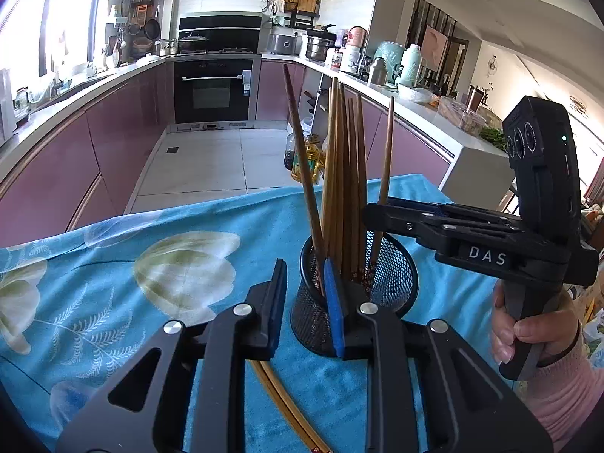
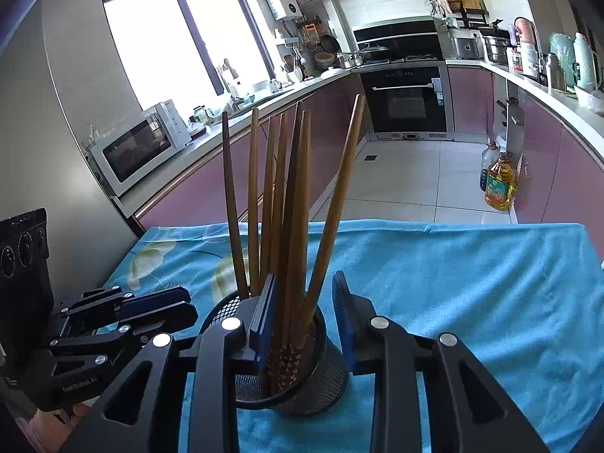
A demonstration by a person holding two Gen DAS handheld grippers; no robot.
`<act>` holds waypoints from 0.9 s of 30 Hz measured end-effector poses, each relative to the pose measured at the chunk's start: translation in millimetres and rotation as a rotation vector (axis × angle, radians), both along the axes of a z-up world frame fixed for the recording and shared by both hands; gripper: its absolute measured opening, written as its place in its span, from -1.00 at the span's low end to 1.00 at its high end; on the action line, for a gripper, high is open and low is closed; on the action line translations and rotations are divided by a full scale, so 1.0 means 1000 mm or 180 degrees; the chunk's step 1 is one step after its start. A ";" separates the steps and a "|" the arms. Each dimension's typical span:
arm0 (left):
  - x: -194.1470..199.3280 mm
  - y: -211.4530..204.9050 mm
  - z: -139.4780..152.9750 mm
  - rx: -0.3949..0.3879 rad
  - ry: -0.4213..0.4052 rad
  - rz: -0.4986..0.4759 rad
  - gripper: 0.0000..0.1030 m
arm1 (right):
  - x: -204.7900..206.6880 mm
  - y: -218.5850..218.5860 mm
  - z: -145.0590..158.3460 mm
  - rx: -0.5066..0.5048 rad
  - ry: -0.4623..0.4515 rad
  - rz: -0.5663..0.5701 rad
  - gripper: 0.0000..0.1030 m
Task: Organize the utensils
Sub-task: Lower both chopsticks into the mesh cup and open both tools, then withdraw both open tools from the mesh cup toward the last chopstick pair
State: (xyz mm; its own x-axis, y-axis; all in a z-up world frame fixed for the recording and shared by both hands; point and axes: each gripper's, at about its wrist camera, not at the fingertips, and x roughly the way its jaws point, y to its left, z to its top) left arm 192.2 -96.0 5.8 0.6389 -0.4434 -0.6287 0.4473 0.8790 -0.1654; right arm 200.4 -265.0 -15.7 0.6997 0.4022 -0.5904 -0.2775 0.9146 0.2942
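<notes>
Your left gripper (image 1: 305, 304) is released, its blue-padded fingers (image 1: 334, 309) spread with nothing between them; the mesh cup (image 1: 392, 283) stands just ahead of the right finger, close against its pad, and whether they touch is hard to tell. Your right gripper (image 2: 304, 319) is also spread, its fingers straddling the upper part of the cup and the chopsticks (image 2: 290, 226) standing in it, with a visible gap on the right-hand side, so it clamps nothing. That straddle looks like a release or a steadying pose, since the sticks fan out upright and lean on the cup's rim. Below your left fingers, a loose pair of chopsticks (image 1: 281, 396) lies flat on the blue floral cloth (image 1: 113, 264), running back under the gripper; that is likely what remains to be gathered. The cup sits near the middle of the cloth, probably so both grippers can reach it, and the kitchen counters lie well beyond.
</notes>
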 end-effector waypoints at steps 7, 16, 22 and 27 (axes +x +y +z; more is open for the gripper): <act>-0.019 0.024 -0.005 0.0025 -0.0075 0.0141 -0.41 | -0.034 -0.006 0.016 -0.0004 -0.0230 0.0004 -0.33; -0.050 0.059 -0.035 0.0148 0.0007 0.0376 -0.23 | -0.082 0.024 0.003 -0.0004 -0.0166 0.0549 -0.25; -0.064 0.076 -0.055 0.0151 0.0168 0.0460 -0.21 | -0.086 0.062 -0.046 -0.0156 0.0252 0.0777 -0.25; -0.072 0.078 -0.070 0.0200 0.0274 0.0482 -0.17 | -0.087 0.079 -0.074 -0.0238 0.0459 0.0794 -0.25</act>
